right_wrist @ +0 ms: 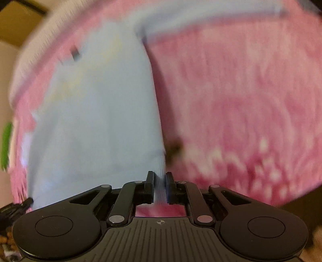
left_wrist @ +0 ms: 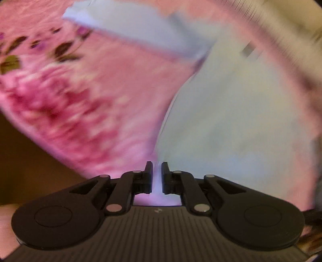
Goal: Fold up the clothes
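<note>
A pale blue garment [left_wrist: 231, 112] lies spread on a pink floral blanket [left_wrist: 84, 96]; both views are blurred by motion. Its sleeve [left_wrist: 140, 30] stretches out to the upper left, and a small grey label [left_wrist: 248, 50] shows near the collar. My left gripper [left_wrist: 156, 169] is shut on the garment's edge, with cloth pinched between the fingers. In the right wrist view the same garment [right_wrist: 96, 121] fills the left half, its sleeve [right_wrist: 201, 18] running to the upper right. My right gripper [right_wrist: 160, 179] is shut on the garment's hem, with ribbed cloth between the fingers.
The pink blanket [right_wrist: 241, 100] covers the surface under and around the garment. A brown floor [left_wrist: 30, 161] shows past the blanket's left edge. A white fringed edge [right_wrist: 36, 46] lines the blanket's far side. A green object [right_wrist: 6, 145] sits at the far left.
</note>
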The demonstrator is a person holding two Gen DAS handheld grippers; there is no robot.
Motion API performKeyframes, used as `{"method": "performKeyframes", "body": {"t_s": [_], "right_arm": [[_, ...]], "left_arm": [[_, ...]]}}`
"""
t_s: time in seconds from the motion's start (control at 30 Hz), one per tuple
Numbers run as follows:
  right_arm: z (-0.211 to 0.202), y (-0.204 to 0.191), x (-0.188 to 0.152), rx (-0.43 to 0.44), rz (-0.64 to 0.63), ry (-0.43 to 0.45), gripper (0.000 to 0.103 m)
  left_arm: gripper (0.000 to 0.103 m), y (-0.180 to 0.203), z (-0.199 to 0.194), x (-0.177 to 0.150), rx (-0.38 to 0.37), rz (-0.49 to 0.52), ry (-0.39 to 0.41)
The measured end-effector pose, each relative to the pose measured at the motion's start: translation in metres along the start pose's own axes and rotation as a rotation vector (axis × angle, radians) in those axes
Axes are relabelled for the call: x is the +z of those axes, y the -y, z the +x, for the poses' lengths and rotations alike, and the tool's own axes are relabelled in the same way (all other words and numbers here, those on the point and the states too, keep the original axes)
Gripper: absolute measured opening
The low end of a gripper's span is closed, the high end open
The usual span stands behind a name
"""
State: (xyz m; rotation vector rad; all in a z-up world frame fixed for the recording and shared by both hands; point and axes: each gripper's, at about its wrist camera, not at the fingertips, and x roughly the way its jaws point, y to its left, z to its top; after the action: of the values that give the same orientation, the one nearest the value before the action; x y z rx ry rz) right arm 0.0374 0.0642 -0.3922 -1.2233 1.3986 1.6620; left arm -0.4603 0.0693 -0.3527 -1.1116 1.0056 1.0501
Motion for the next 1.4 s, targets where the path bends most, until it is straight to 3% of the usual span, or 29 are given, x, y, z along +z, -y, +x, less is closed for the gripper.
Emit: {"method": "performKeyframes", "body": {"t_s": [0.03, 0.1, 0.2, 0.27, 0.47, 0.6, 0.73, 1.0, 1.2, 1.23, 1.33, 1.4], "right_arm": [[0.007, 0.002, 0.004, -0.055, -0.015, -0.048, 0.015], [0.013, 0.005, 0.014, -0.140, -0.041, -0.096, 0.017], [-0.012, 0.005, 0.047, -0.141, -0.054, 0.052, 0.023], [-0.023, -0.001, 0.075, -0.133, -0.065, 0.132, 0.030], [-0.029, -0.050, 0.178, -0.137, -0.188, 0.346, 0.038], [-0.008, -0.110, 0.233, -0.123, -0.282, 0.402, 0.039], [0.027, -0.152, 0.284, -0.134, -0.388, 0.410, 0.040], [0.087, -0.190, 0.350, -0.185, -0.612, 0.386, 0.041], [0.116, -0.193, 0.391, -0.185, -0.663, 0.342, 0.046], [0.119, -0.193, 0.396, -0.170, -0.669, 0.327, 0.046], [0.125, -0.193, 0.405, -0.138, -0.679, 0.311, 0.047], [0.124, -0.194, 0.401, -0.123, -0.710, 0.299, 0.041]], "left_arm": [[0.005, 0.003, 0.004, 0.003, 0.054, 0.028, -0.039], [0.006, 0.012, -0.005, 0.018, 0.056, 0.066, 0.012], [0.017, 0.030, -0.019, 0.055, 0.023, 0.098, 0.111], [0.025, 0.049, -0.016, 0.090, -0.045, 0.138, 0.156], [0.031, 0.125, 0.025, 0.204, -0.140, 0.404, 0.234], [0.031, 0.156, 0.064, 0.271, -0.118, 0.533, 0.234], [0.032, 0.163, 0.095, 0.305, -0.095, 0.596, 0.197], [0.033, 0.159, 0.144, 0.331, -0.029, 0.676, 0.149], [0.039, 0.163, 0.157, 0.334, 0.085, 0.728, 0.196], [0.039, 0.163, 0.160, 0.336, 0.073, 0.716, 0.191], [0.026, 0.164, 0.167, 0.338, 0.037, 0.691, 0.169], [0.007, 0.170, 0.168, 0.332, 0.029, 0.749, 0.177]]}}
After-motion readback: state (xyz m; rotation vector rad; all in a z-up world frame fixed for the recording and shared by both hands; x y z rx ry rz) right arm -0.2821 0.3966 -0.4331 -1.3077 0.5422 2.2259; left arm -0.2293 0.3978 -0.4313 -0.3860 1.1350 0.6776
